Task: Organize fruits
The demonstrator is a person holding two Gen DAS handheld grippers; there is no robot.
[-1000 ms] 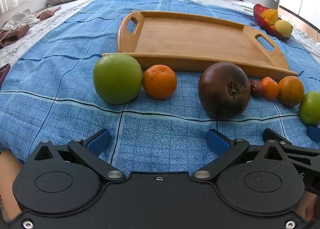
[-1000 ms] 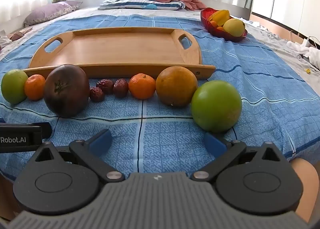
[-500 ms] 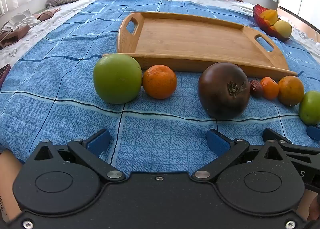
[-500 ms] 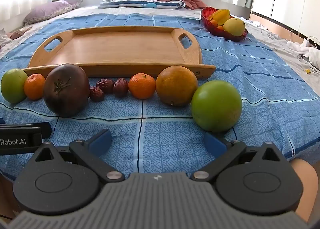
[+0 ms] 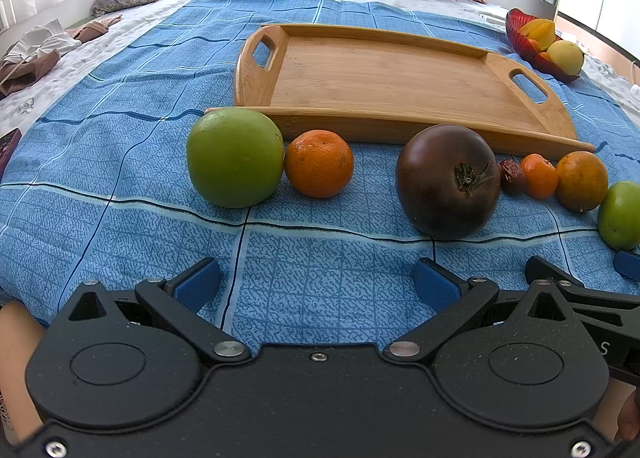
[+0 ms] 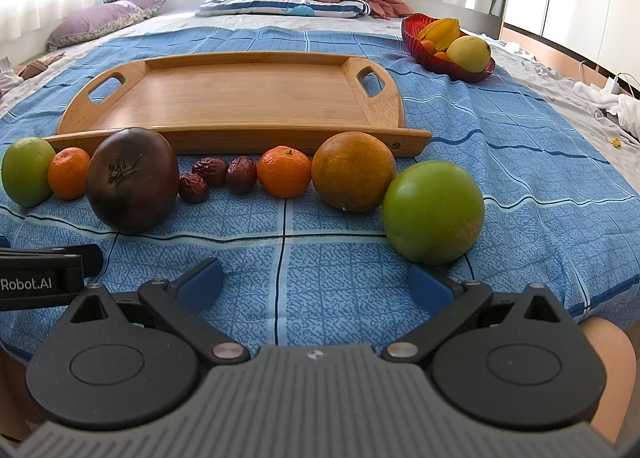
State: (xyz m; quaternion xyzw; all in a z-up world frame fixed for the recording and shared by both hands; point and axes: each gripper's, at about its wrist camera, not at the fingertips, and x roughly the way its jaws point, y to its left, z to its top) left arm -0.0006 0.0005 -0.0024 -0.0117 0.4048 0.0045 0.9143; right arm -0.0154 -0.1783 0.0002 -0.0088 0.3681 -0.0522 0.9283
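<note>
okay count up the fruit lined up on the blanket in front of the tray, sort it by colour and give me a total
Green: 2, left-end green fruit and right-end green fruit
Orange: 3, left mandarin, middle mandarin, large orange
Dark purple-brown: 1, dark tomato
Dark red: 3, dried dates
Total: 9

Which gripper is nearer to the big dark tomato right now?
Left. The dark tomato sits just ahead of the left gripper, slightly toward its right finger. The right gripper is farther; from it, the tomato lies ahead and well off to the left.
</note>
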